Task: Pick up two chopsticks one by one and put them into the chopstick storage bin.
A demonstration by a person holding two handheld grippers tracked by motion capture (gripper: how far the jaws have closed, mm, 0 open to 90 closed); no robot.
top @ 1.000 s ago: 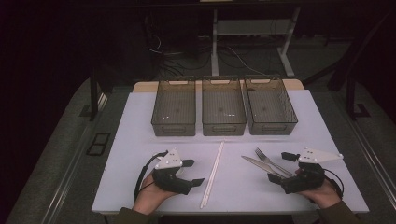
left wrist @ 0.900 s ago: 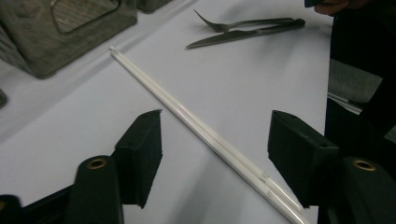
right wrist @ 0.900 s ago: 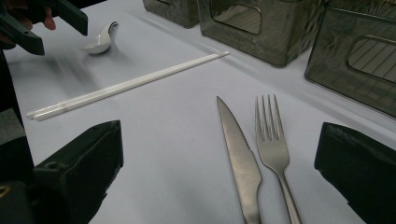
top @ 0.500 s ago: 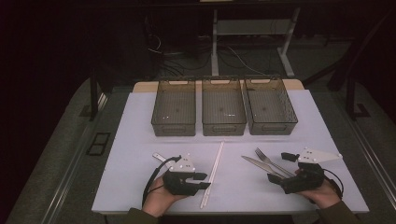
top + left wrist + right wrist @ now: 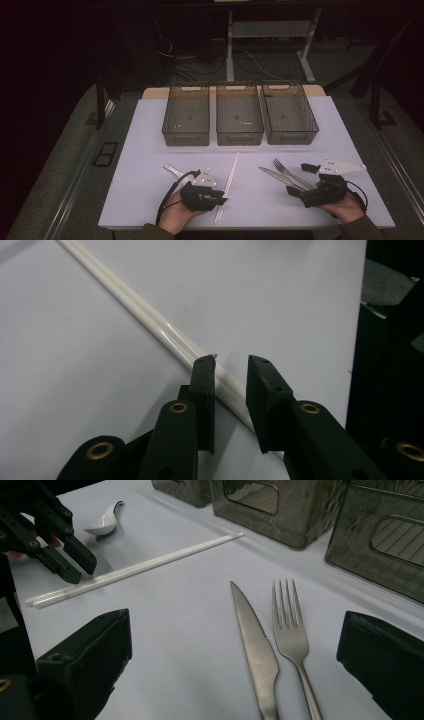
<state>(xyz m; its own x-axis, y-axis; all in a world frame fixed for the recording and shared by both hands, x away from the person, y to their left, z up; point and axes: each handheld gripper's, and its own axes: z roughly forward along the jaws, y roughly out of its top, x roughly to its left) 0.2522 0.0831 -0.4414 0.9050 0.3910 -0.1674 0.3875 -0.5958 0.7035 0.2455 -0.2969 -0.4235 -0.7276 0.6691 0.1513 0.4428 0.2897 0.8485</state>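
Observation:
A pair of white chopsticks [image 5: 231,178] lies lengthwise mid-table. My left gripper [image 5: 220,198] rests low at their near end. In the left gripper view its jaws [image 5: 230,384] stand on either side of the chopsticks [image 5: 165,332], a narrow gap still showing. They have just been closing, and the pads do not visibly press on the sticks. My right gripper [image 5: 301,179] is wide open beside the handles of a knife [image 5: 274,177] and a fork [image 5: 287,172]. In the right gripper view the knife [image 5: 255,640] and fork [image 5: 287,625] lie between its jaws, and the left gripper [image 5: 79,569] shows farther off.
Three dark see-through bins [image 5: 239,119] stand in a row at the back of the white mat [image 5: 150,150]. A white spoon [image 5: 172,170] lies left of the left gripper, also seen as the spoon [image 5: 105,522]. Dark floor surrounds the table.
The left gripper has slid right and down onto the near end of the chopsticks, and its jaws have narrowed around them. The right gripper, knife and fork have stayed put.

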